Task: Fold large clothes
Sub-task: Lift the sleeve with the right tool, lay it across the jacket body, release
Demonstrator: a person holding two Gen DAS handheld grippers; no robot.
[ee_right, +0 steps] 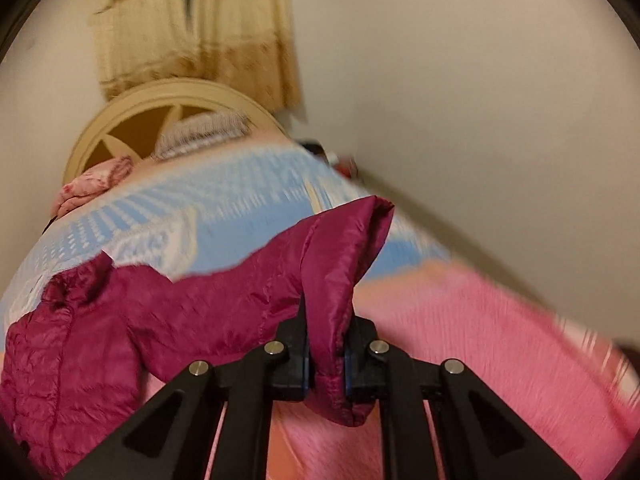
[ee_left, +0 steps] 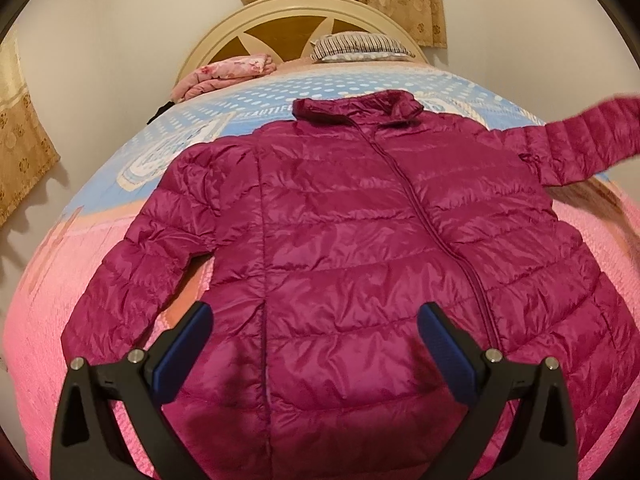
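magenta puffer jacket (ee_left: 360,240) lies zipped on the bed (ee_left: 60,300); right gripper (ee_right: 326,364) clamps its sleeve (ee_right: 332,264), left gripper (ee_left: 314,340) spread above the hem.

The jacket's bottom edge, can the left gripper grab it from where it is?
Probably yes. The left gripper is open right above the lower part of the jacket, with nothing lying between its fingers and the fabric. The right gripper is shut on the sleeve, off to the side.
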